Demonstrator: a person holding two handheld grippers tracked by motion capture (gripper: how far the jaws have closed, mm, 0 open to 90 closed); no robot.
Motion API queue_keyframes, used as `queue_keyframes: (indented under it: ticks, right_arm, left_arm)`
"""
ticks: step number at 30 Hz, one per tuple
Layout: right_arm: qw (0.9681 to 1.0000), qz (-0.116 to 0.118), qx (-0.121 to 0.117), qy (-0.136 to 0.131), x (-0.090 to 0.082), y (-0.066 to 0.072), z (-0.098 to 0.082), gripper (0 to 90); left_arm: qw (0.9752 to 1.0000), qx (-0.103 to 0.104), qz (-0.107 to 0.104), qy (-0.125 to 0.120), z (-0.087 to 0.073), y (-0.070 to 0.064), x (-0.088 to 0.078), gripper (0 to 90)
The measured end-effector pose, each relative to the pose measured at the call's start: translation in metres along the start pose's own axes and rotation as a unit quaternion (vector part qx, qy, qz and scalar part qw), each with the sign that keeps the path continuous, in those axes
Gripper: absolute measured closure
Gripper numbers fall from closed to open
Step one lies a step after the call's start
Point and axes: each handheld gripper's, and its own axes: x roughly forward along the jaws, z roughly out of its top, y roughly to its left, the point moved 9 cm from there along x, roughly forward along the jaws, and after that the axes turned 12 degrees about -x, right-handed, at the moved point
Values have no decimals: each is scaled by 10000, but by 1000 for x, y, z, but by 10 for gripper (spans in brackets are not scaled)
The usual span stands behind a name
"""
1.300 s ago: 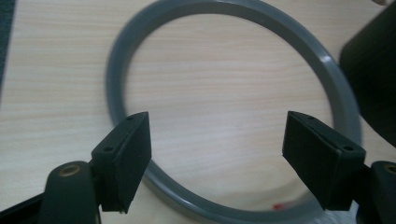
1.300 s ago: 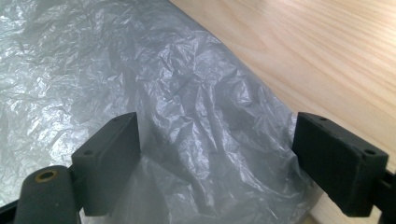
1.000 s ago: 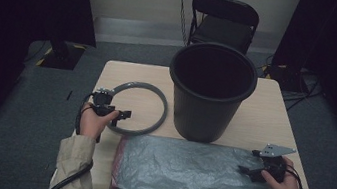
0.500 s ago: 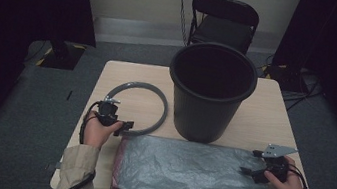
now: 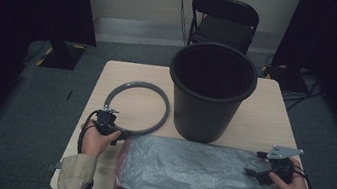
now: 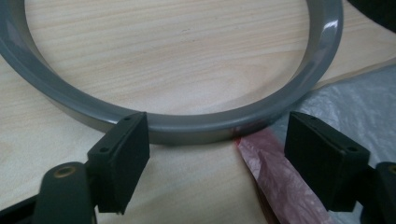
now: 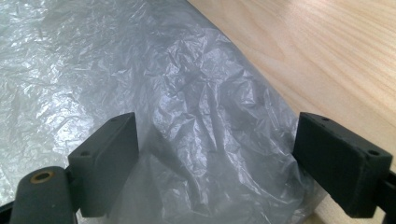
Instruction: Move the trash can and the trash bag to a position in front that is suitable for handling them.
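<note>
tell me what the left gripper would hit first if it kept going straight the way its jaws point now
Most likely the grey ring: in the left gripper view its near arc lies right ahead of the open left gripper. The red edge of the plastic bag sits just to one side; depth is hard to judge.

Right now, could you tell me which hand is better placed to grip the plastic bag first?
Probably the right: the right gripper has open jaws already over the grey bag. The left gripper faces the grey ring.
</note>
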Motion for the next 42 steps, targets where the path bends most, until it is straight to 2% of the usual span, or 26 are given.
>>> queue_keyframes:
  ticks: [5, 8, 12, 17, 23, 27, 31, 35, 38, 39, 42]
  right_arm:
    - [10000, -14, 24, 3, 0, 0, 0, 132]
    - [10000, -18, 29, 5, 0, 0, 0, 132]
    - [10000, -6, 11, -4, 0, 0, 0, 133]
    - [9999, 114, -110, -26, -2, 2, -1, 133]
    - [9994, 251, -232, -52, -6, 7, -4, 134]
    - [9987, 370, -339, -82, -11, 11, -8, 133]
    - [9979, 470, -430, -100, -14, 13, -10, 133]
    - [9984, 419, -373, -86, -14, 13, -10, 133]
    - [9992, 344, -200, 76, -13, 12, -7, 142]
    - [9992, 321, -187, 125, -12, 11, -5, 142]
    - [9993, 210, -242, 191, -8, 11, 3, 142]
  left_arm:
    - [9999, -52, 91, -118, 11, 1, 12, 212]
    - [9997, -13, 207, -134, 20, 4, 19, 211]
    - [9996, -126, 238, -119, 32, 7, 27, 199]
    - [9994, -192, 224, -183, 43, 9, 30, 198]
    - [9986, -278, 314, -323, 50, 14, 31, 212]
    - [9986, -320, 269, -336, 49, 12, 32, 214]
    - [9990, -237, 158, -337, 45, 5, 29, 213]
    - [9993, -165, 70, -315, 36, -4, 23, 214]
    - [9995, -180, 30, -275, 28, -8, 21, 215]
    - [9997, -112, 20, -222, 25, -9, 20, 215]
    - [9997, -138, -77, -170, 16, -15, 22, 225]
